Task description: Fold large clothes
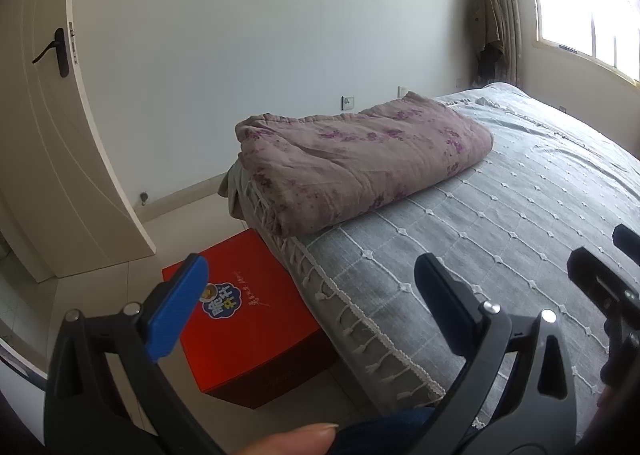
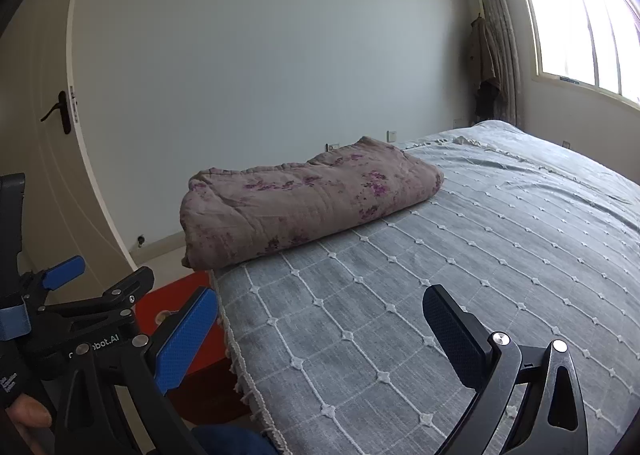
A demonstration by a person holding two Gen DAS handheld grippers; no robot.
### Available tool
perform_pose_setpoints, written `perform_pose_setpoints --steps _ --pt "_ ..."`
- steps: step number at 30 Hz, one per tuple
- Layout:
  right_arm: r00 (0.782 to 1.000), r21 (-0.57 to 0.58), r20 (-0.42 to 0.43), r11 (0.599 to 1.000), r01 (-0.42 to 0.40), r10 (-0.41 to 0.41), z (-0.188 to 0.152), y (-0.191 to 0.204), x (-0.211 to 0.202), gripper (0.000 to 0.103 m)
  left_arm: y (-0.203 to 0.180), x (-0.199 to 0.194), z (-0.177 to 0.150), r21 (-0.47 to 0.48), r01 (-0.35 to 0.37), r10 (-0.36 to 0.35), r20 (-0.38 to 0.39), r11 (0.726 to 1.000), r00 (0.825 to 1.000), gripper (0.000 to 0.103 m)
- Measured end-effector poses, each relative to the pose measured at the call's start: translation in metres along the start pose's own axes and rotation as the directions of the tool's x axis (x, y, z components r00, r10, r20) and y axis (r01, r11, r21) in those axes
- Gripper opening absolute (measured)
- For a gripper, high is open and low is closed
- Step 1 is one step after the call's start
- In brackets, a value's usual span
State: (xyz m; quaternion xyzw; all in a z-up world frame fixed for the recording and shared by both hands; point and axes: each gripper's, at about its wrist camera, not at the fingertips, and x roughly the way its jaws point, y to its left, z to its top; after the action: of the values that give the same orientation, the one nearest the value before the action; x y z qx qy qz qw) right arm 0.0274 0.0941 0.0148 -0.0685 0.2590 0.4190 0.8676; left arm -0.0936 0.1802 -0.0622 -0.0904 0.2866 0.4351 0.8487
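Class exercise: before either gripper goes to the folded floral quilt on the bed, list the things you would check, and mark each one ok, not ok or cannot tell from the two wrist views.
1. Left gripper open and empty: ok.
2. Right gripper open and empty: ok.
3. Quilt already folded into a thick bundle: ok.
4. Quilt fully supported by the bed: not ok; one end overhangs the bed's edge, near the red box on the floor.
5. Bedspread bare between grippers and quilt: ok.
6. Loose layers inside the folded bundle: cannot tell.
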Motion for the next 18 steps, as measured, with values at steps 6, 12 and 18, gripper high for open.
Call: perform_pose_setpoints --steps 6,12,18 --pt "1.000 -0.003 -0.002 1.000 -0.003 0.003 0.0004 -0.0003 0.0001 0.103 -0.0010 -0.0010 0.0001 0.002 -0.004 0.004 0.004 1.000 1.000 0.102" --pt "1.000 -0.005 -0.002 1.000 0.000 0.000 0.0000 -0.0002 -0.0010 0.103 0.0006 -0.0012 0.0010 -0.002 -0.004 0.004 0.008 1.000 1.000 0.102" --pt "1.000 -0.007 -0.002 1.000 0.001 -0.001 0.0001 0.0002 -0.0010 0.103 -0.0005 -0.0028 0.0005 0.001 -0.005 0.005 0.013 1.000 1.000 0.102"
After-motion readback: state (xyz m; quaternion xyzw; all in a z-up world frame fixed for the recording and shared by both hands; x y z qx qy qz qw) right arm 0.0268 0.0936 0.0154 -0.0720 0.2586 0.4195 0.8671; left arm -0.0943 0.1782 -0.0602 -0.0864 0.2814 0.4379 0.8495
